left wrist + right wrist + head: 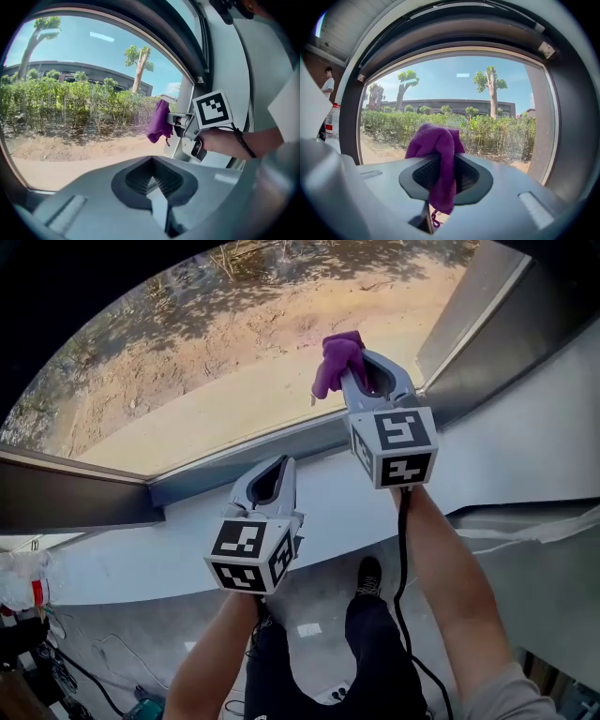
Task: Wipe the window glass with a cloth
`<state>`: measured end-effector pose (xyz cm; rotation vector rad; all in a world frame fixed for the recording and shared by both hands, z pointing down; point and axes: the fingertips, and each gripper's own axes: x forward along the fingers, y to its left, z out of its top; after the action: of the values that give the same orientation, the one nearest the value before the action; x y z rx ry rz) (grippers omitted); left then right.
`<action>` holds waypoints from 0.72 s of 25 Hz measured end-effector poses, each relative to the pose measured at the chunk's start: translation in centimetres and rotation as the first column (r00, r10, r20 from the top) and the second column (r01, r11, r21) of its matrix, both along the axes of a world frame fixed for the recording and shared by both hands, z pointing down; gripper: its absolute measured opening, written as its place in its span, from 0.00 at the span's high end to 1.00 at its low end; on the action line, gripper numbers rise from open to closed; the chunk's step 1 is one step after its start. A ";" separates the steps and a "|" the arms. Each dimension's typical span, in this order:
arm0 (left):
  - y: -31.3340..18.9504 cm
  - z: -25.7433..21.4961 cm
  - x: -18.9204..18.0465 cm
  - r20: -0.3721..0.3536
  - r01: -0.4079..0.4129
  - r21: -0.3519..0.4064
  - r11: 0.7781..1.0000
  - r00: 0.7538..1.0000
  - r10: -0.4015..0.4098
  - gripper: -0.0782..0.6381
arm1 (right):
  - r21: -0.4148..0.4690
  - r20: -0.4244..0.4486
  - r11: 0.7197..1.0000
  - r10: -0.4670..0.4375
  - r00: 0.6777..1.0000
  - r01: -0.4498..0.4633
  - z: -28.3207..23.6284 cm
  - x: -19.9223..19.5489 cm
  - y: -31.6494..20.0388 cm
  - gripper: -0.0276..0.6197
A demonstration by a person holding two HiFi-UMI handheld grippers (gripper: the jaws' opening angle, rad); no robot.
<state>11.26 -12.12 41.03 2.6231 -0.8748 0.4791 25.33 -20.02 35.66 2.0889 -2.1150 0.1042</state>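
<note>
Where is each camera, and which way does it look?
Head view: on the person's head, looking down at the window glass; both forearms, left tool and right tool show.
Left gripper view: on the left tool, facing the glass; its jaws and the right hand show.
Right gripper view: on the right tool, facing the glass; its jaws show.
All share the purple cloth.

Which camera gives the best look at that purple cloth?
The right gripper view: the purple cloth fills the centre, pinched in the right gripper. The head view shows it from above, bunched near the window glass; the left gripper view shows it small, from the side.
</note>
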 end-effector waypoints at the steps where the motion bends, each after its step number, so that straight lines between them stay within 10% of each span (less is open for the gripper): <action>1: 0.0 0.1 0.9 0.001 -0.005 0.001 1.000 1.000 0.005 0.89 | 0.001 -0.003 1.000 0.002 1.000 -0.002 0.1 0.9 0.2 0.82; 18: 0.3 0.0 12.8 -0.007 -0.108 0.035 0.994 0.994 0.108 0.89 | 0.049 0.040 0.989 0.140 0.989 -0.142 0.6 14.4 3.0 0.82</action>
<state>24.10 -11.78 41.04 2.7123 -0.7477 0.4843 39.73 -17.02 36.25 2.2820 -2.0088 0.1061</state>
